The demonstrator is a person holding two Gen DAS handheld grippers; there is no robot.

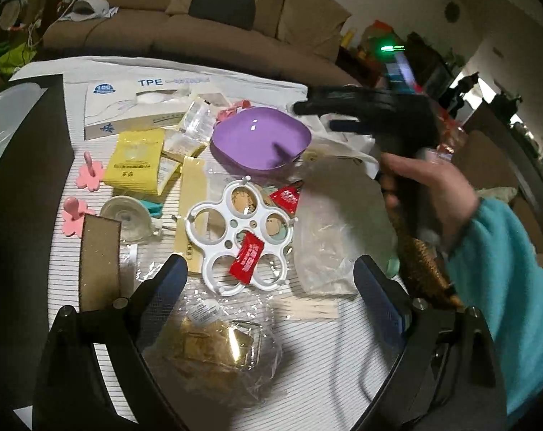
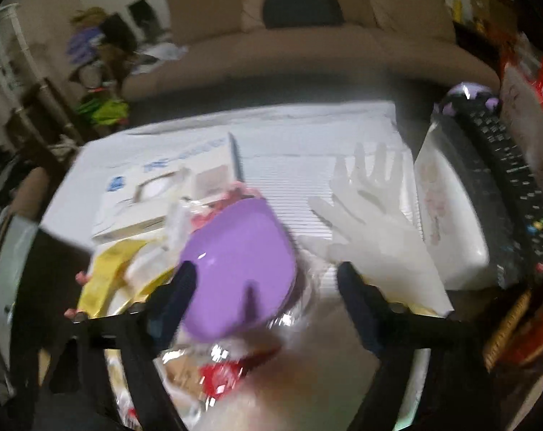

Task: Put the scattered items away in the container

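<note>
A purple bowl (image 1: 260,136) sits among scattered items on the striped table mat. My left gripper (image 1: 269,273) is open above a clear-wrapped snack (image 1: 214,341), just short of a white flower-shaped plastic ring (image 1: 239,240) with a red sachet (image 1: 248,256) lying on it. A second red sachet (image 1: 287,195) lies near the bowl. In the left wrist view my right gripper (image 1: 321,116) hovers at the bowl's far right rim. Its own blurred view shows the right gripper (image 2: 268,280) open, with the bowl (image 2: 239,273) between the fingers and the right finger clear of it.
A glove box (image 1: 135,107), a yellow packet (image 1: 135,158), pink flower hooks (image 1: 88,176) and a suction cup (image 1: 128,215) crowd the left. A clear glove (image 2: 372,230), a white pack (image 2: 451,215) and a black remote (image 2: 505,179) lie on the right. A hand in a teal sleeve (image 1: 505,269) holds the right gripper.
</note>
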